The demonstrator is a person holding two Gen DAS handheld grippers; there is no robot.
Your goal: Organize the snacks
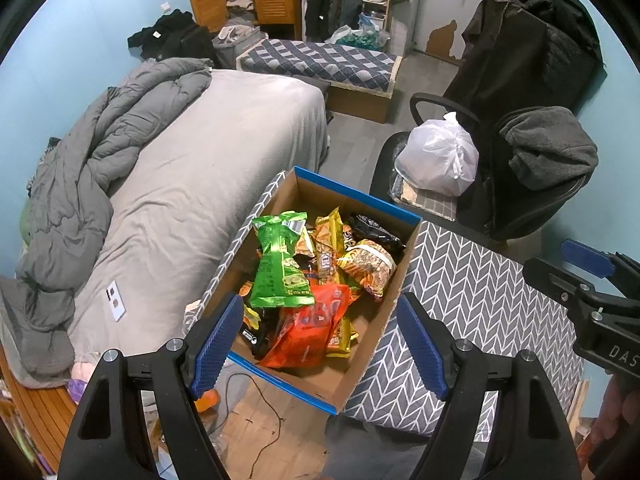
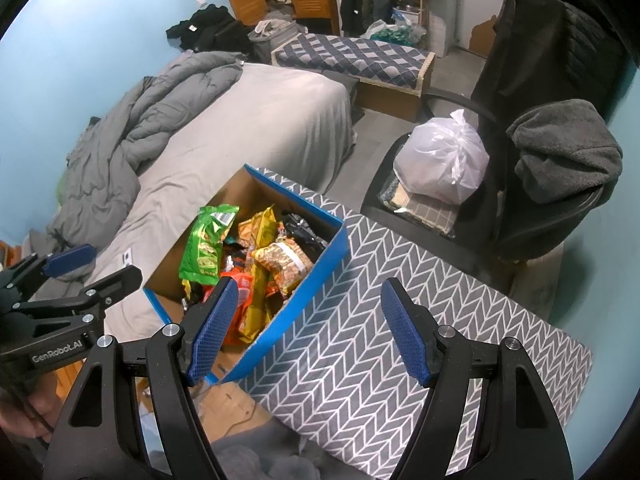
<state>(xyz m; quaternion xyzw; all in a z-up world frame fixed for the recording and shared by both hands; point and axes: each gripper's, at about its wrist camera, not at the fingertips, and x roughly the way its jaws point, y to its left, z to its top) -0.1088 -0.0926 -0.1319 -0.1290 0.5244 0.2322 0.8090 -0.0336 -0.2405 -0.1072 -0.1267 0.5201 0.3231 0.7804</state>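
Left wrist view: the left gripper (image 1: 320, 334) stands wide and empty at the bottom of the frame, over the box (image 1: 390, 308) of snacks (image 1: 308, 280) at centre, which sits on the patterned table (image 1: 480, 292).

Right wrist view: the right gripper (image 2: 306, 320) is likewise wide and empty, low in the frame over the table (image 2: 380, 320); the box (image 2: 296, 300) lies left of centre.

Open cardboard box (image 1: 362, 354), blue-rimmed, heaped with snack packets (image 1: 280, 268), on patterned table.
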